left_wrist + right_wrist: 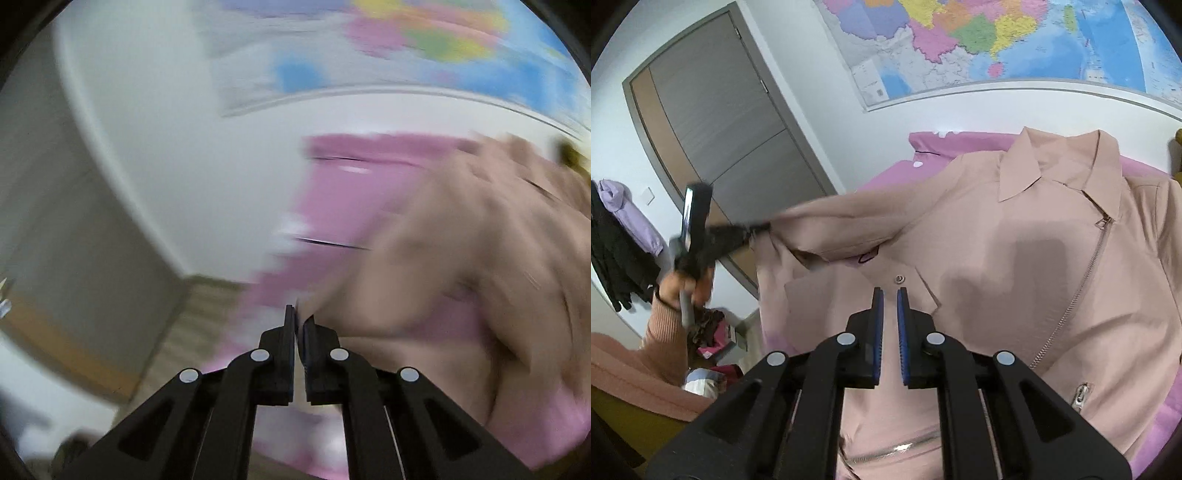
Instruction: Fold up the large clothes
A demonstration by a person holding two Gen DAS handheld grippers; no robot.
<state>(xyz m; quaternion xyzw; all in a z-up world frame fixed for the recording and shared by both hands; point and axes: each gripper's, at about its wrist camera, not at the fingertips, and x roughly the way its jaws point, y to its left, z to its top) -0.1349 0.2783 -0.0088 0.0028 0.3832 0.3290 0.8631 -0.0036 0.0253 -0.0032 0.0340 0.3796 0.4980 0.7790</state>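
I am in a bedroom of a home. A bed with a pink sheet (886, 177) stands against a white wall, and a pink pillow (956, 142) lies at its head. Above the bed a large coloured wall map (997, 44) hangs in a pale frame. To my left is a grey door (716, 122) in a grey frame with a wood-toned strip beside it, and a white light switch (648, 194) sits on the wall near it. Clothes hang there too: a lilac hooded top (626, 210) and something black (613, 258). Down by the bedside the floor holds a jumble of boxes and fabric (713, 332).
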